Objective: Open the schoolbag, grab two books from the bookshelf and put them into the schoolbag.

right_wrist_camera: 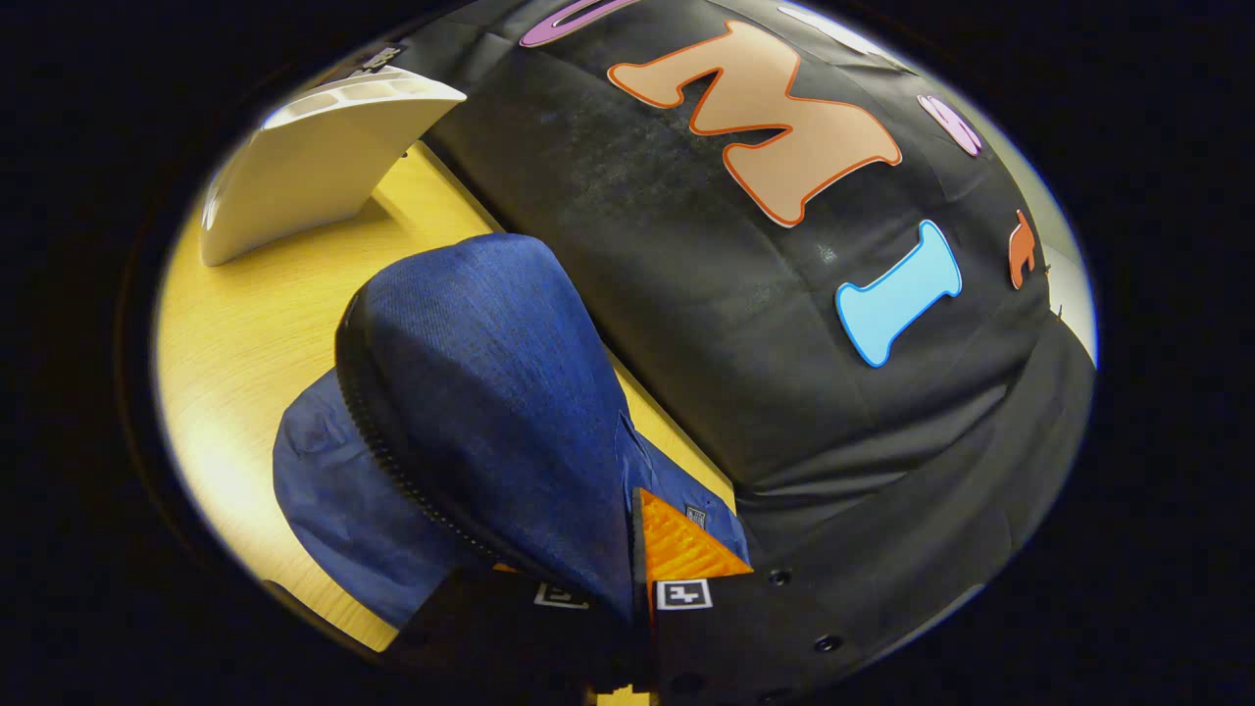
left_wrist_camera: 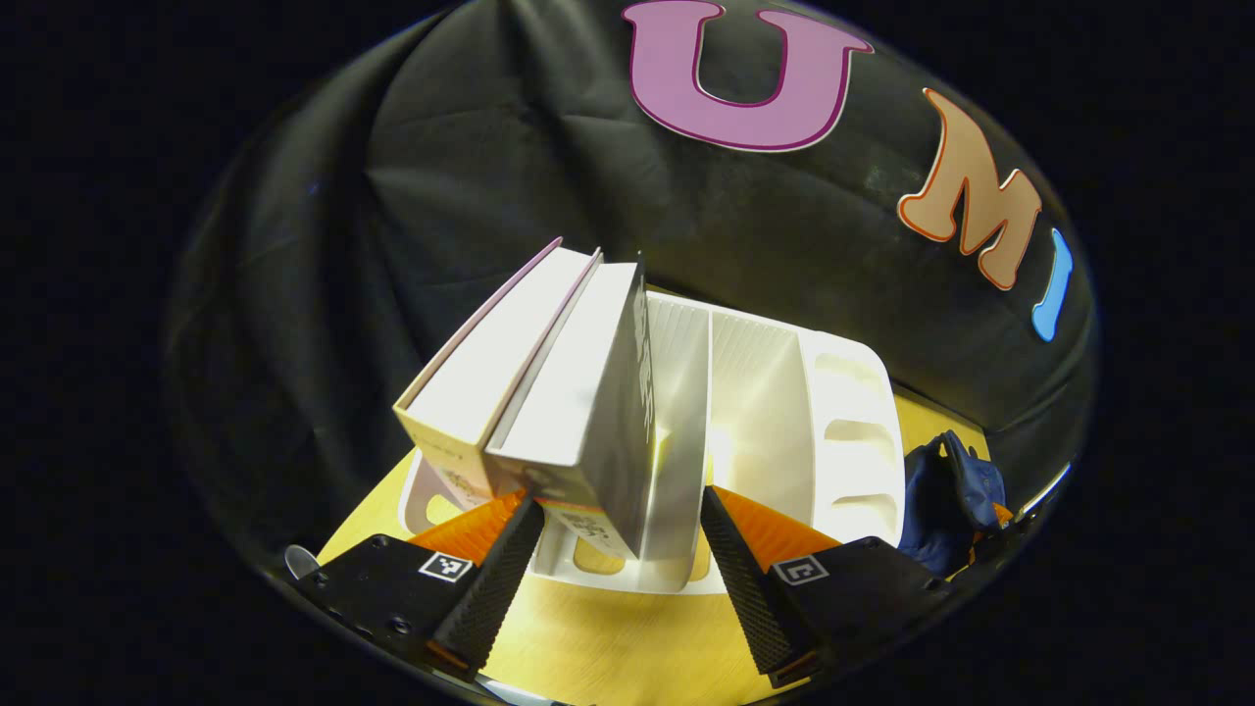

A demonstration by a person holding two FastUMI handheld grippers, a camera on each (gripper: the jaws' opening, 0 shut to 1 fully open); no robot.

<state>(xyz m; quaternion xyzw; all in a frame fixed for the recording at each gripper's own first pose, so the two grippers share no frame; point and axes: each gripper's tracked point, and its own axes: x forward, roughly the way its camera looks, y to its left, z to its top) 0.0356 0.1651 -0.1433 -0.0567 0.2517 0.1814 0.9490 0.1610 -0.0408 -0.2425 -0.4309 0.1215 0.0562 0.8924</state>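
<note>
Left gripper view: tool (left_wrist_camera: 618, 549) astride books (left_wrist_camera: 549, 392).

I see the bookshelf (left_wrist_camera: 765, 392) standing on the bench (left_wrist_camera: 608, 637), two books (left_wrist_camera: 549, 392) leaning in its left compartments. Schoolbag (left_wrist_camera: 946, 500) sits right of it, against the wall.

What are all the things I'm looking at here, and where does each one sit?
books: two, pale page edges, one with a dark cover, leaning in the rack's left end
book rack: one, white, on the table by the cloth wall
schoolbag: one, dark blue, on the table right of the rack, flap lifted
table: one, yellow wood, under everything
cloth wall: one, black, behind the table
left gripper: one, open, fingers either side of the books' lower corner
right gripper: one, closed on the schoolbag flap
</note>
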